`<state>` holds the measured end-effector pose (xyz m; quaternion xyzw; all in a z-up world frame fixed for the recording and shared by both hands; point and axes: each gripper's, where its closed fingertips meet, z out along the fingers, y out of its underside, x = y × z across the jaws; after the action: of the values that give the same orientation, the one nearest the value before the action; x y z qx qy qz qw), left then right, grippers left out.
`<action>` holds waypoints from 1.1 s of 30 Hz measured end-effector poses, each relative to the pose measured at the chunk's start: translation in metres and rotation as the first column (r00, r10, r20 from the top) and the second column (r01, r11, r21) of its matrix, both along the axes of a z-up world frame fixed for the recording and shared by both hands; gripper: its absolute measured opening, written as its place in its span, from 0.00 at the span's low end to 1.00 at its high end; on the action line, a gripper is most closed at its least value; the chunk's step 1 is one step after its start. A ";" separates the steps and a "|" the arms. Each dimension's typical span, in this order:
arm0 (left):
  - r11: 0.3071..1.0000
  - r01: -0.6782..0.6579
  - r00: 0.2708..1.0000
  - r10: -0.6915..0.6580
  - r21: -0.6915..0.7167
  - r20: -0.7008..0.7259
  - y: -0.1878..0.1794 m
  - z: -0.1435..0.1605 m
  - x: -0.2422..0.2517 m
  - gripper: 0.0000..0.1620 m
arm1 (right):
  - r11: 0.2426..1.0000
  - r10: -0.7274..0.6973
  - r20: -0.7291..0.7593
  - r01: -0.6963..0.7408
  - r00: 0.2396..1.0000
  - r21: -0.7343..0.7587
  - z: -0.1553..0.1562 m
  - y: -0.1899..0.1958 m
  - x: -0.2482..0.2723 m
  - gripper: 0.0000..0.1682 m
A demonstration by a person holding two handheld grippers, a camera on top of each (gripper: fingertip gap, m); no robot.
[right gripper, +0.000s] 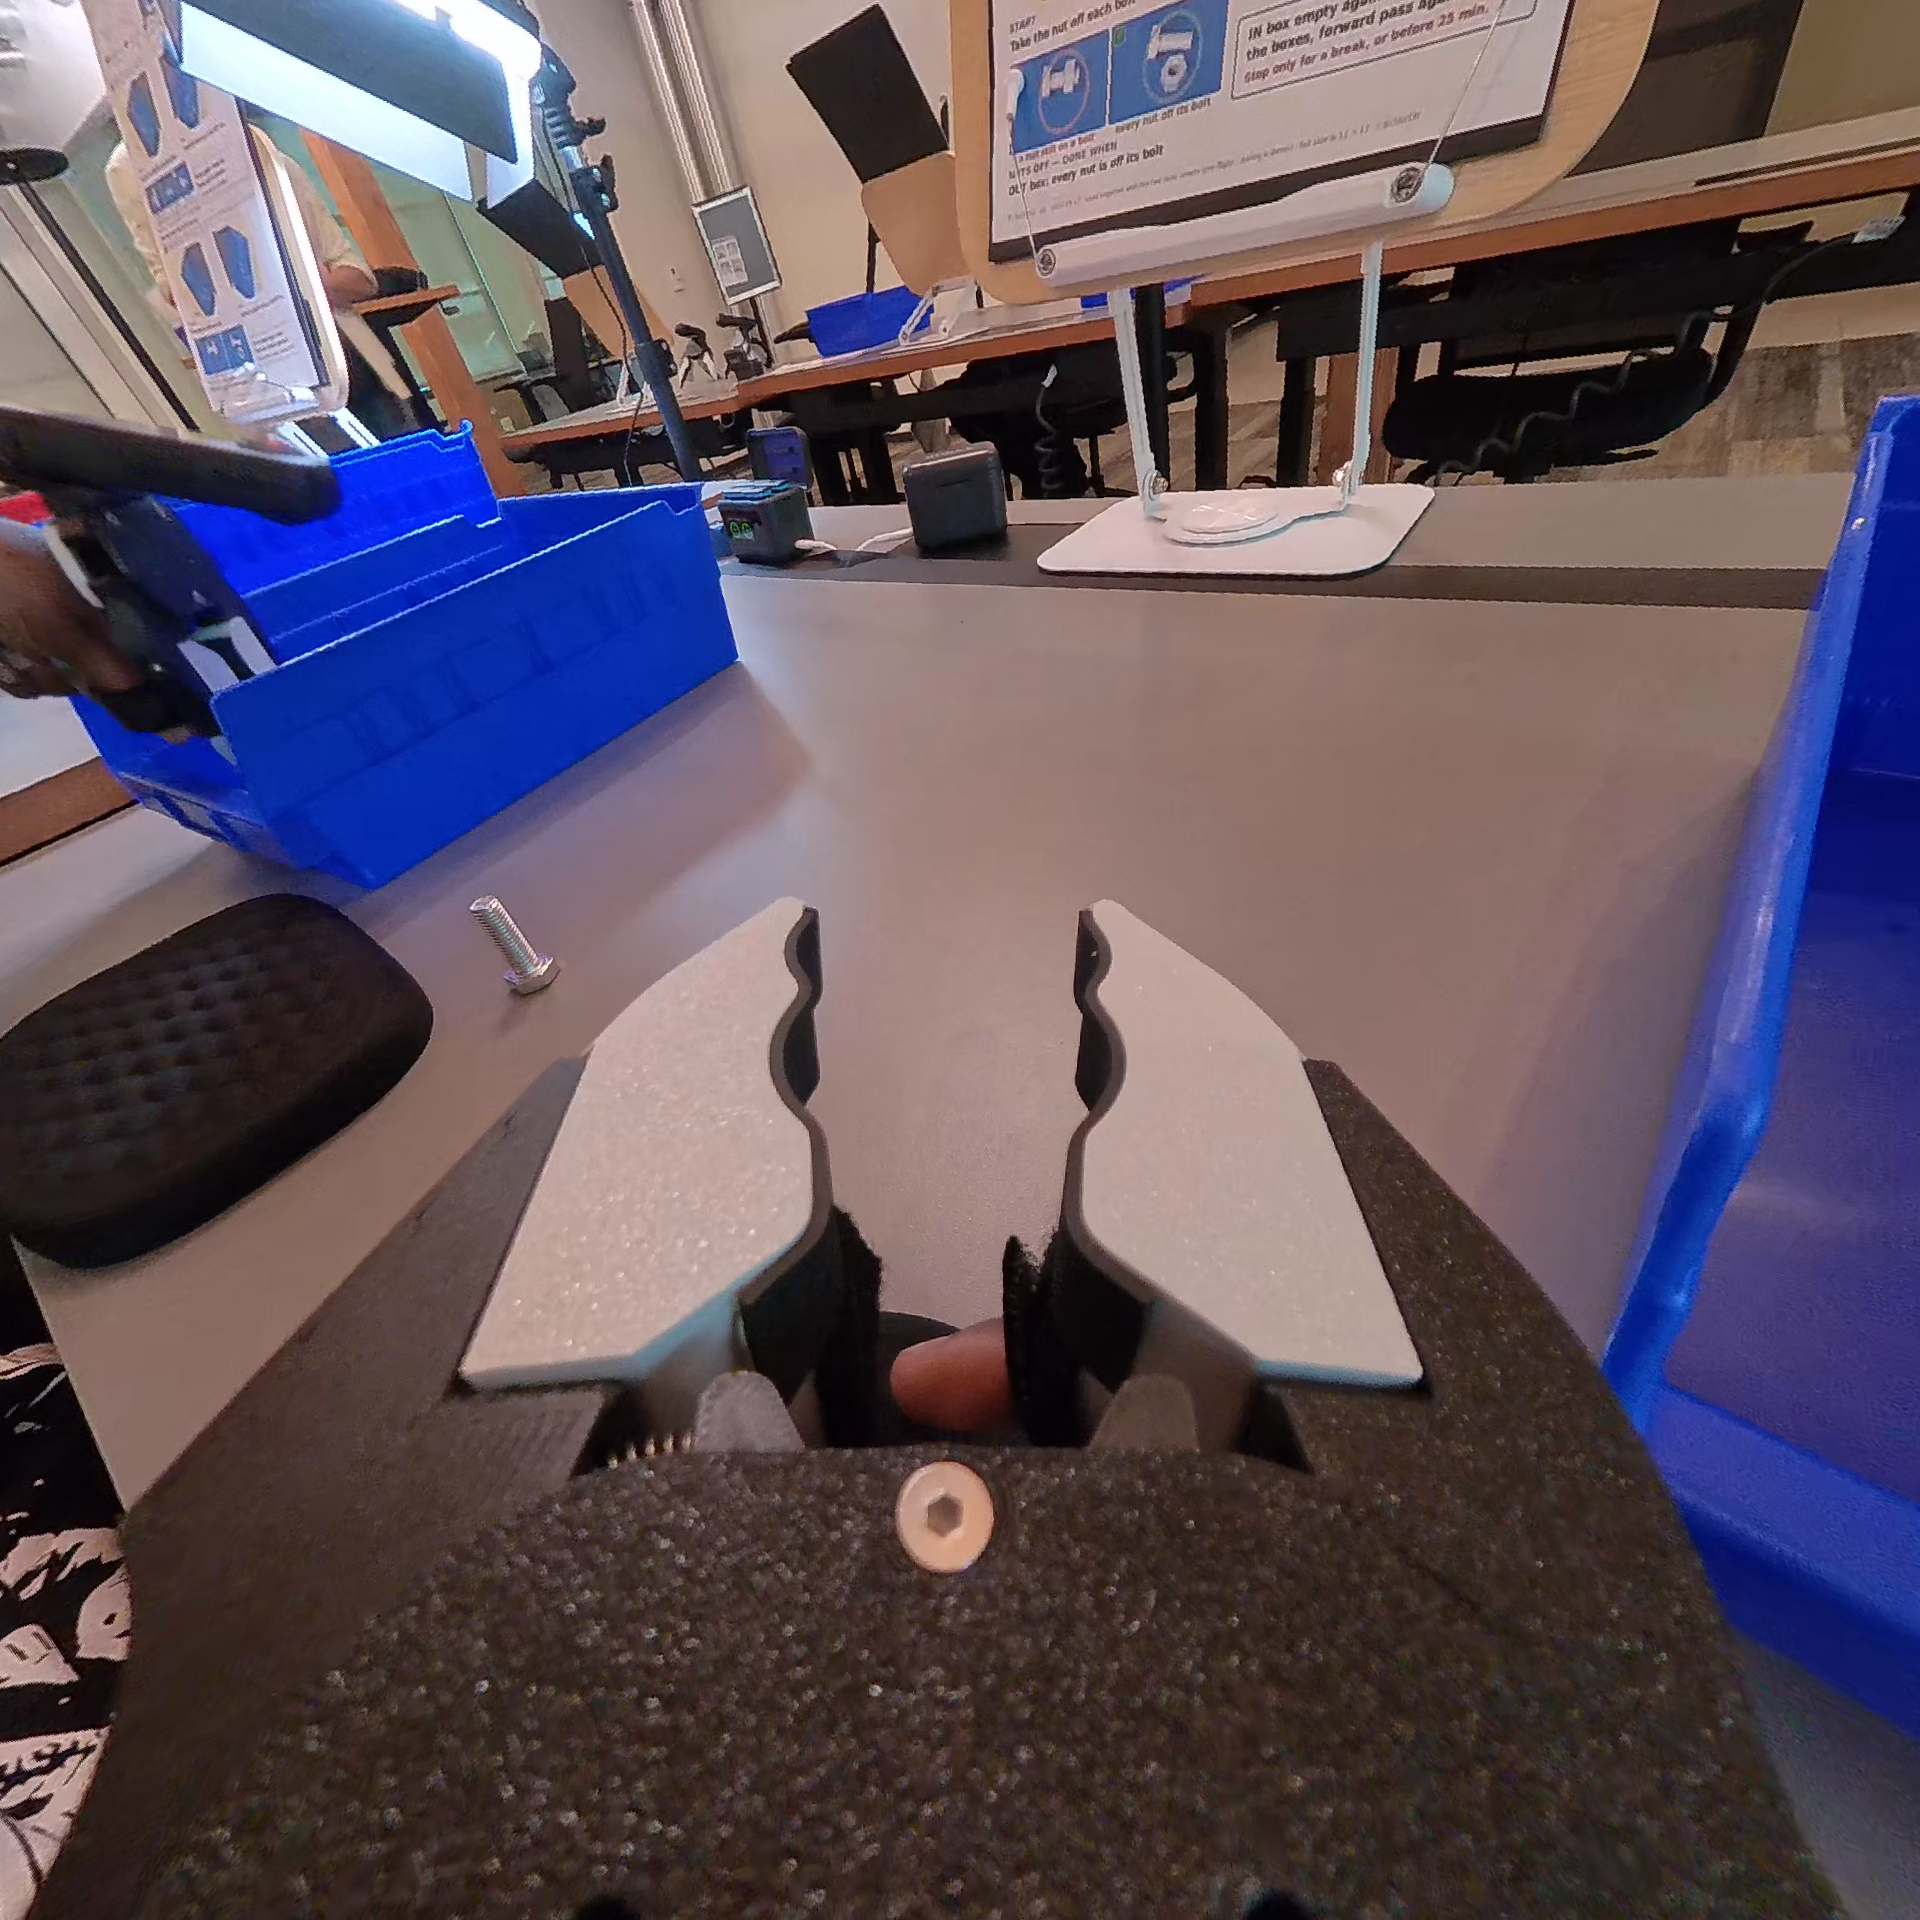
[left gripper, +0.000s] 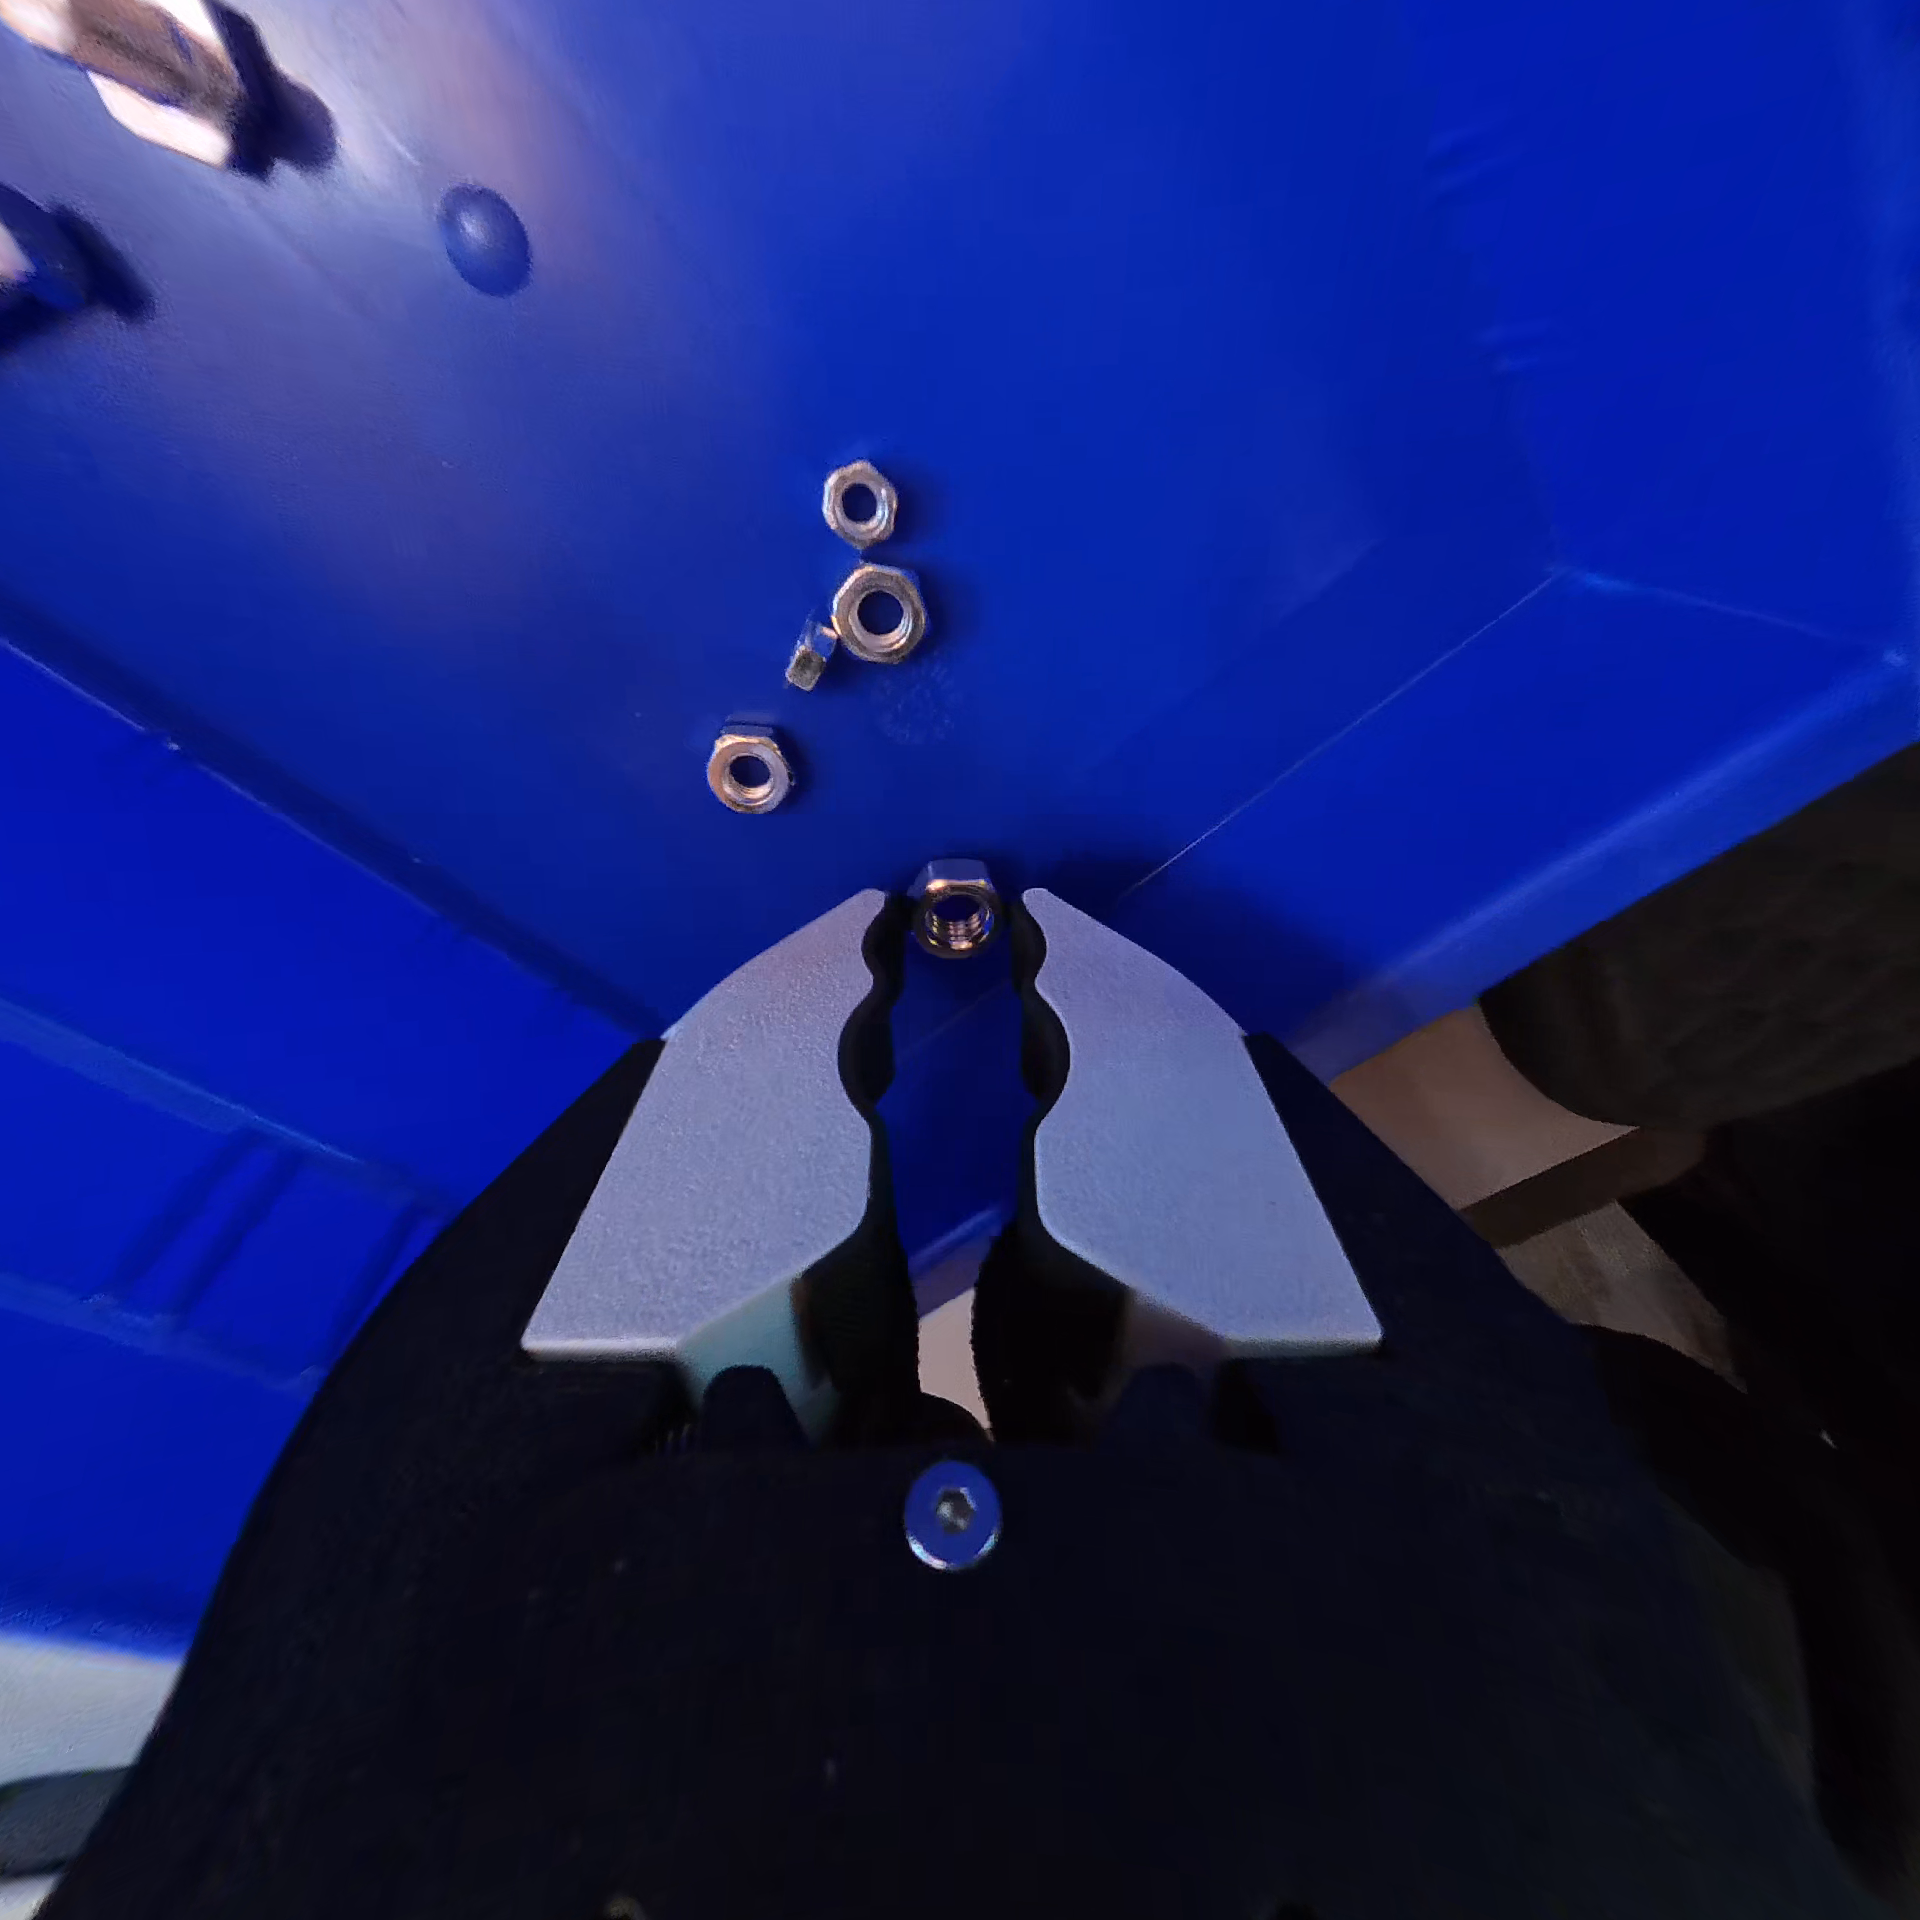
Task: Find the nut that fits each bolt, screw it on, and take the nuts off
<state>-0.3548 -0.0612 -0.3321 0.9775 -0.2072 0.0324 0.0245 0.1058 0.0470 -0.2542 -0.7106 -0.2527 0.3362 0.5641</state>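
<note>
In the left wrist view my left gripper [left gripper: 954, 909] reaches into a blue bin [left gripper: 1143, 312] and is shut on a small silver nut [left gripper: 954, 922], with the threaded hole facing the camera. Several loose small nuts [left gripper: 879, 613] lie on the bin floor just beyond it. Two larger, blurred nuts [left gripper: 156, 78] lie at the top left. In the right wrist view my right gripper [right gripper: 945, 920] is open and empty, low over the grey table [right gripper: 1247, 831]. A silver bolt [right gripper: 514, 951] stands on its head to the left of it. The left gripper [right gripper: 135, 623] shows inside the left blue bin [right gripper: 468, 675].
A second blue bin [right gripper: 1787, 1039] stands close on the right. A black cushioned pad [right gripper: 187, 1070] lies at the table's left front. A white sign stand [right gripper: 1236, 530] and small dark devices [right gripper: 951, 494] stand at the far edge. About 50 cm separates my left fingertips from my right.
</note>
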 end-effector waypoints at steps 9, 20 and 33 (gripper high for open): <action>0.875 0.181 0.973 -0.226 0.450 0.049 0.035 0.094 0.069 0.12 | 1.000 0.003 0.006 -0.003 1.000 -0.001 -0.001 0.000 -0.001 0.28; 0.640 0.630 0.712 -0.702 0.441 0.003 0.008 0.084 0.254 0.12 | 1.000 0.006 0.004 -0.006 1.000 0.010 0.000 -0.001 -0.001 0.28; 0.569 0.798 0.584 -0.811 0.199 -0.023 0.004 -0.002 0.319 0.12 | 1.000 0.009 -0.010 -0.009 1.000 0.013 0.002 -0.002 -0.001 0.28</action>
<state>-0.0361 -0.0567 -0.3345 0.7719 -0.6318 0.0324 -0.0630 0.1051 0.0454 -0.2521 -0.7039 -0.2553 0.3407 0.5685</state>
